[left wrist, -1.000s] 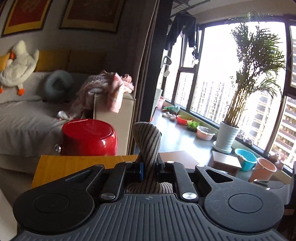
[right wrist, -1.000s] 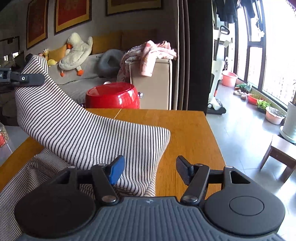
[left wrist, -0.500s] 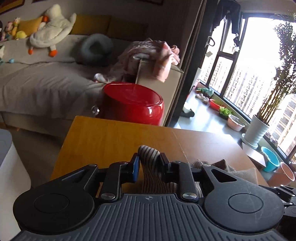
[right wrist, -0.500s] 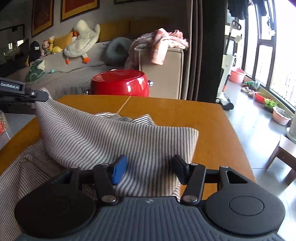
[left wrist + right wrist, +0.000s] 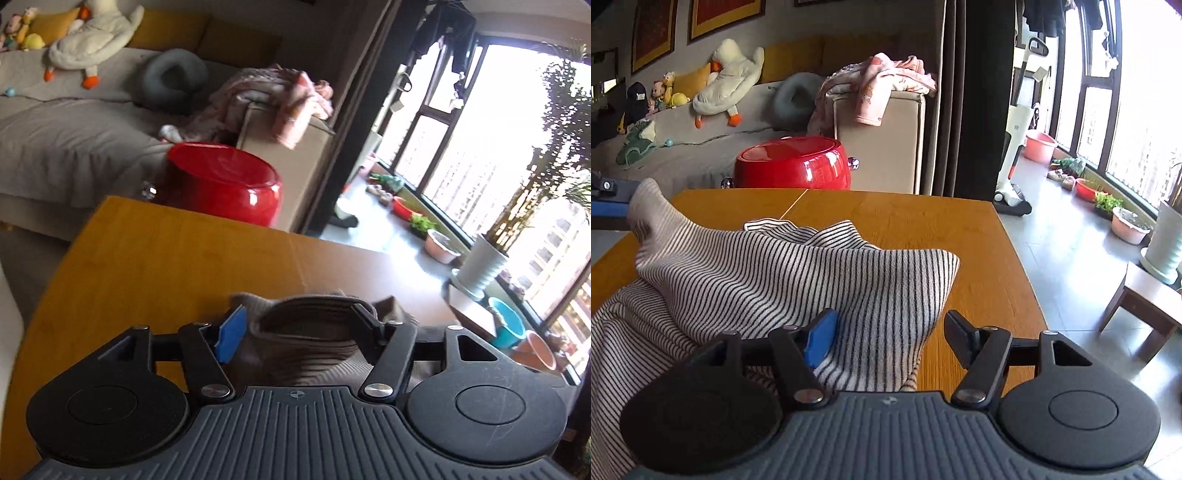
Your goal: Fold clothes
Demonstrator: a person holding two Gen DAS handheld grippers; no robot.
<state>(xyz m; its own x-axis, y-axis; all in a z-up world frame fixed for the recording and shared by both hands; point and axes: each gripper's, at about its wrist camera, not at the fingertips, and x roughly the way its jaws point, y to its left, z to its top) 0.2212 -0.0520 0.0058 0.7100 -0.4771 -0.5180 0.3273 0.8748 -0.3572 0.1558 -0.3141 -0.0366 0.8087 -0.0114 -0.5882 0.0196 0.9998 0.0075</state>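
Wooden table [image 5: 923, 229], far half bare to its edge. One striped garment [image 5: 768, 273] heaped at near-left. Two grippers: left gripper [image 5: 299, 325] just spread, cloth loose between; right gripper [image 5: 890, 332] half-wide, straddling cloth's corner.

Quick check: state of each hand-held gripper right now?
Left hand-held gripper: open, jaws just opening, striped shirt loose between them.
Right hand-held gripper: open, shirt between, ungripped.
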